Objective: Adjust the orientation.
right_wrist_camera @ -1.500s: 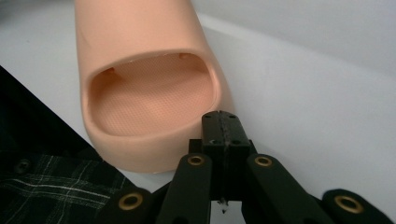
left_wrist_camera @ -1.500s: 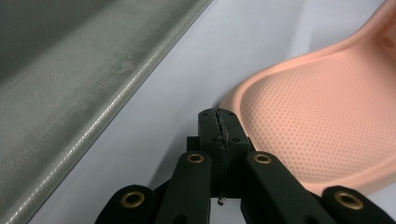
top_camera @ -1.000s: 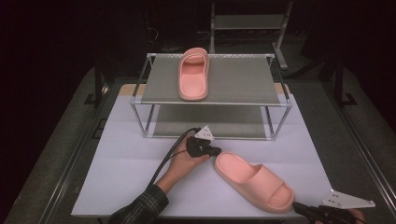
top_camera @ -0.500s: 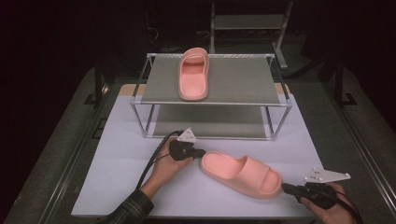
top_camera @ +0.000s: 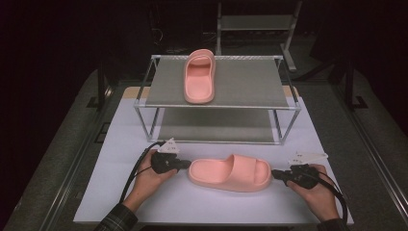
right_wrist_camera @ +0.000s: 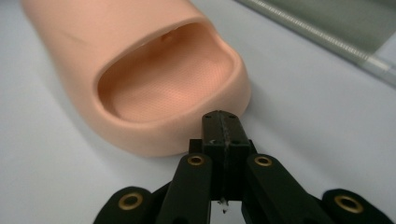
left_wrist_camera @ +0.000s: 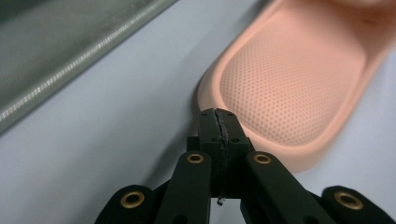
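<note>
Nearest the camera in the high view, two forearms come in from the bottom edge, cut off by it, the left one in a dark plaid sleeve (top_camera: 115, 221). The left hand (top_camera: 146, 179) holds the left gripper (top_camera: 185, 165), and the right hand (top_camera: 317, 195) holds the right gripper (top_camera: 276, 174); black cables loop back from each toward the near edge. Between them, on the white table mat (top_camera: 120, 144), lies a pink slipper (top_camera: 230, 172) with its long axis running left to right, heel end to the left and the open toe band to the right. Each gripper's tip meets one end of it: the left at the heel, the right at the toe. In the left gripper view the two black jaws are pressed flat together with nothing between them, their tip just at the slipper's heel rim (left_wrist_camera: 261, 135); whether it actually touches is hard to make out. The dotted footbed fills the upper right there, and the strap is cut off by the top edge. In the right gripper view the jaws are likewise clenched on nothing, tip against or just short of the toe opening (right_wrist_camera: 163, 88), whose inside falls into shadow. Farther off stands a two-tier metal rack (top_camera: 288, 108); its lower shelf is dim. On the top shelf rests a second pink slipper (top_camera: 199, 77), long axis near to far, strap at the far end. Beyond it the room is dark, with another shelf frame (top_camera: 255, 21) barely visible.
</note>
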Tool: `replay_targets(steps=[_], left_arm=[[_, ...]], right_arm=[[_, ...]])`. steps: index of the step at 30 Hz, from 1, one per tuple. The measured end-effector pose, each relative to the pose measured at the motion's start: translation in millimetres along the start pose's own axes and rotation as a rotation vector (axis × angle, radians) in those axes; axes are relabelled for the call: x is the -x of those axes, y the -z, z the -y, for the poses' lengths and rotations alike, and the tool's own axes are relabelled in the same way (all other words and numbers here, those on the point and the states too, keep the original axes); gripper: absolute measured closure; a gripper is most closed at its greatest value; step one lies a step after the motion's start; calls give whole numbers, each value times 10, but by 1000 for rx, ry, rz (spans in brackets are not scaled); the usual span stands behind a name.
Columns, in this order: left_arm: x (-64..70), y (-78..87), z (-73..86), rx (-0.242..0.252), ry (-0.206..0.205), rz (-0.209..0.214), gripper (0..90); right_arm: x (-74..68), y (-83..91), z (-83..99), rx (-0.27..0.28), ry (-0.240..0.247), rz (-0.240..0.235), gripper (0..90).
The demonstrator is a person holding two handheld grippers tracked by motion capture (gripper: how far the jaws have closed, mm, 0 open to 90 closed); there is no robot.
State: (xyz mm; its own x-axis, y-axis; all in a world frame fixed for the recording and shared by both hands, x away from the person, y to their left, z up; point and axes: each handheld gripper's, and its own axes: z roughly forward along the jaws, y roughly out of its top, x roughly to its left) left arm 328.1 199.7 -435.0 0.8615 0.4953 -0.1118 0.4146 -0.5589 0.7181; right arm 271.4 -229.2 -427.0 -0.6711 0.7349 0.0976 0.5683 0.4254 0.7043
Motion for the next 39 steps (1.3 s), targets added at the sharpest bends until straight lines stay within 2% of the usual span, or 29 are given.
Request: replay_targets(steps=[5,7,10,13,16,23,26,29,33,39], left_arm=[[99,58,70,0,2,32,898],[117,74,93,2,5,57,898],[94,89,90,12,10,36,895],[-2,38,32,39,29,21,892],[-61,-71,-52,40,20,28,897],[-77,-355,-247,33,-10,57,899],[-55,-399,-281,26,-16,70,899],[-17,-404,-280,20,-25,81,899],[67,-409,-272,19,-33,107,899],[233,-439,-269,16,-55,161,899]], right_arm=[[127,-127,-124,12,-13,17,900],[177,-163,-156,18,-24,19,900],[209,-161,-175,46,-38,15,900],[174,-82,-140,67,-46,8,900],[109,-25,-36,73,-53,-10,900],[-116,21,157,61,-61,-62,900],[-183,-23,153,53,-49,-85,900],[-202,-77,112,42,-37,-89,900],[-179,-125,41,39,-23,-78,900],[-82,-180,-37,45,-30,-54,900]])
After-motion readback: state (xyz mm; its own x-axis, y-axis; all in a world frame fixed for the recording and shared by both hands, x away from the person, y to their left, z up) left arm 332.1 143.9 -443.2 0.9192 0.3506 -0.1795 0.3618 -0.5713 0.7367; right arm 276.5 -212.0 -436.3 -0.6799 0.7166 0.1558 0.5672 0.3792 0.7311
